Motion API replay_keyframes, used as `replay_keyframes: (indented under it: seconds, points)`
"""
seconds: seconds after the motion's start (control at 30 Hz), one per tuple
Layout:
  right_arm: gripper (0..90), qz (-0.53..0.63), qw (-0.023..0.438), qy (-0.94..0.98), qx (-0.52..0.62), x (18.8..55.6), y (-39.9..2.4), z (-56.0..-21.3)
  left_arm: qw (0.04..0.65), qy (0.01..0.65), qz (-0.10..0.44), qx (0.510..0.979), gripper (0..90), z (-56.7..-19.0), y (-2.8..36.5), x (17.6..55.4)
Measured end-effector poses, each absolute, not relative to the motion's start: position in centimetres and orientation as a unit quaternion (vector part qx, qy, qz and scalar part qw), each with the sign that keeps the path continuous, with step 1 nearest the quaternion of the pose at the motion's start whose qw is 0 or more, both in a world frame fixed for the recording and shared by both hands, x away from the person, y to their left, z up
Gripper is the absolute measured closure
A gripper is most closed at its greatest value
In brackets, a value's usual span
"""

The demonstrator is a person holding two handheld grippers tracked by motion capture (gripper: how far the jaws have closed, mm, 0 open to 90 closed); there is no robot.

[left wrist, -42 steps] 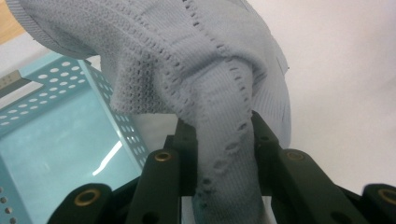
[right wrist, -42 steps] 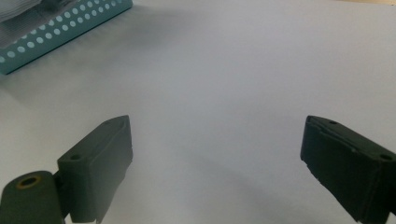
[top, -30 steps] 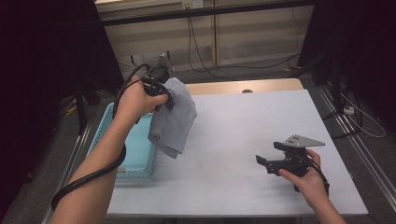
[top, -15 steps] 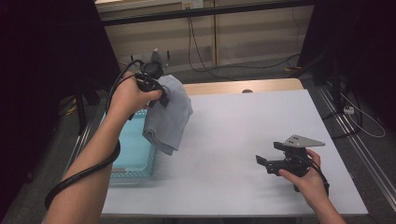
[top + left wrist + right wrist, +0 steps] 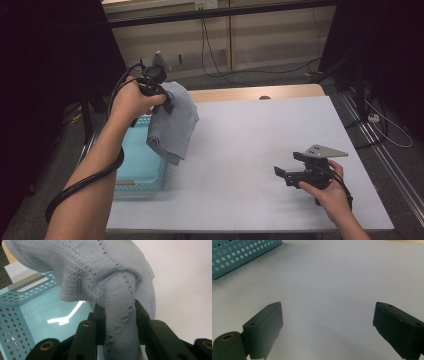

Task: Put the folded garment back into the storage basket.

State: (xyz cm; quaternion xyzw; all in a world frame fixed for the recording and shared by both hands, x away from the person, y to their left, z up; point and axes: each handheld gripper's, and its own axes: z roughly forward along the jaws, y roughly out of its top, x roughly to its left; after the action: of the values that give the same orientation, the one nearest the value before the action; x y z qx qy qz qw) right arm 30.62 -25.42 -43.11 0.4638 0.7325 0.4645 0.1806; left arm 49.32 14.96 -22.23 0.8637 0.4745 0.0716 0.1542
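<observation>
Leftward drifted the cloth [image 5: 172, 122] over the basket [image 5: 135, 167].
Left gripper [image 5: 167, 105] clenched it; right gripper [image 5: 281, 173] gaped, empty.

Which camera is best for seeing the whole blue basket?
The high view: the blue basket sits at the table's left edge, partly behind the grey cloth. The left gripper view shows its inside; the right gripper view, one holed wall.
</observation>
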Motion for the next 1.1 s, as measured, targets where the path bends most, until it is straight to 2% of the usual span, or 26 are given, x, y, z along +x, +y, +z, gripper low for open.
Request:
replay_keyframes:
  seconds: [1.1]
  points:
    - [9.0, 0.463, 0.182, 0.733, 0.463, 30.6, -25.5, -43.1, 0.15, 0.505, 0.084, 0.846, 71.1, -20.9, 19.3, 50.0]
